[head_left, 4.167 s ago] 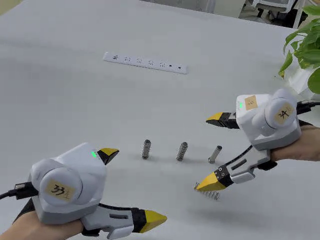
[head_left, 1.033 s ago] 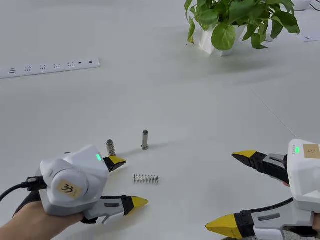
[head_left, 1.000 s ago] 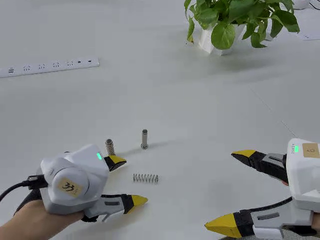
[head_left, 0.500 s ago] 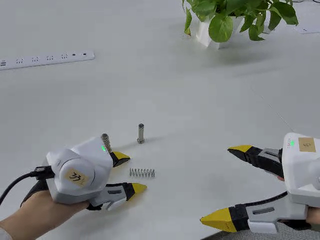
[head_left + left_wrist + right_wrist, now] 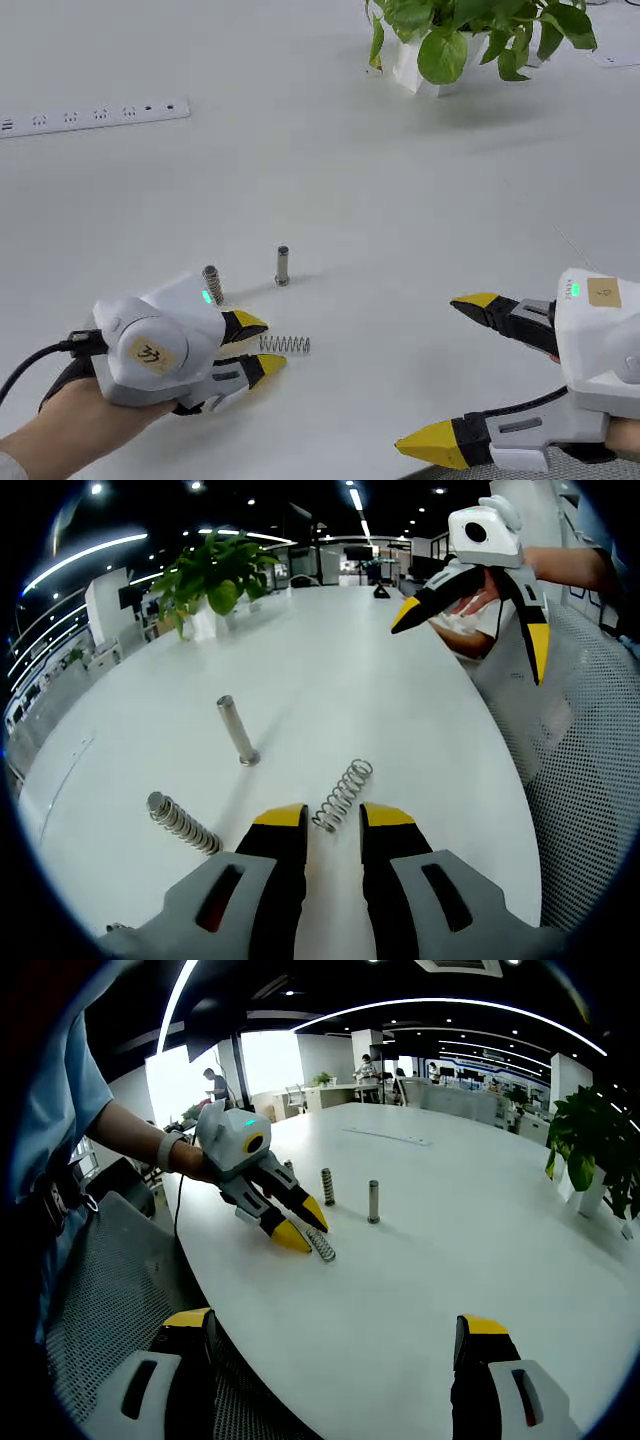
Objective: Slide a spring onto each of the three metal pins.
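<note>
Head view: found the left gripper [image 5: 262, 342] low on the table [image 5: 400, 200], jaws narrow, tips at the left end of the loose spring [image 5: 285, 344]; bare pin [image 5: 282, 266] upright just on the far side, sprung pin [image 5: 212, 284] to its left; right gripper [image 5: 440, 372] well off right. Left gripper view: saw the spring's end between the tips, not visibly pinched. Judged the risks: catching only the last coil and flicking it away; knocking the bare pin over. Right gripper view: noted its own jaws wide, empty.

Bright, even overhd light; soft shadow by bare pin [image 5: 282, 266]; fisheye warp at edges.
</note>
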